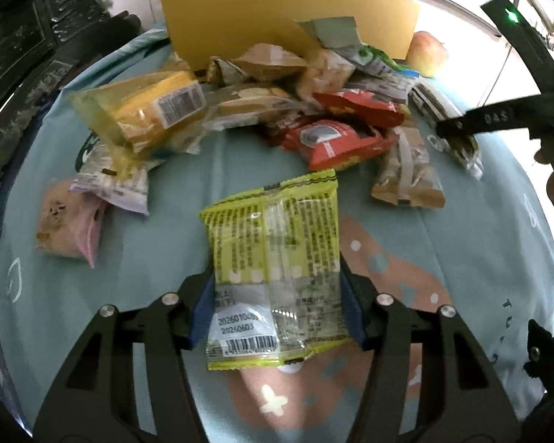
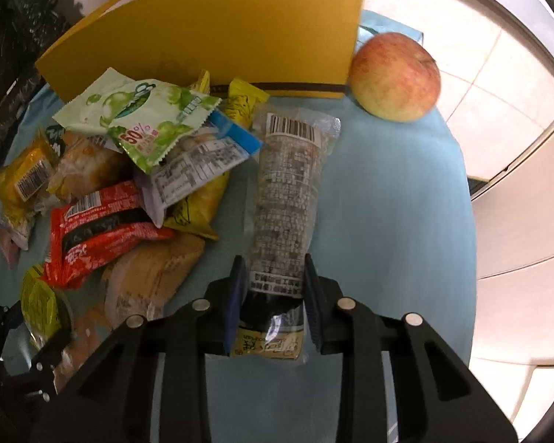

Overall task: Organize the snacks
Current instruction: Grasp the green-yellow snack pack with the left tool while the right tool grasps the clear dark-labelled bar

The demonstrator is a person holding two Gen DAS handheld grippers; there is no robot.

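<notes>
A yellow-green snack packet (image 1: 273,243) lies back side up on the light blue cloth (image 1: 166,295). My left gripper (image 1: 276,277) has its blue pads (image 1: 203,310) against the packet's two long edges, shut on its near half. A long clear-wrapped snack stick (image 2: 286,192) with a barcode at its far end lies to the right of the snack pile (image 2: 129,170). My right gripper (image 2: 274,269) is shut on the stick's near end, pads touching both sides. In the left wrist view the right gripper's black finger (image 1: 472,122) shows at the pile's right edge.
A yellow cardboard box (image 2: 221,33) stands behind the pile, with an apple (image 2: 395,77) at its right corner. Several loose packets include red ones (image 1: 336,140), a yellow one (image 1: 155,110), a brown one (image 1: 406,173) and a pink one (image 1: 70,221). White floor tiles (image 2: 498,92) lie beyond the table edge.
</notes>
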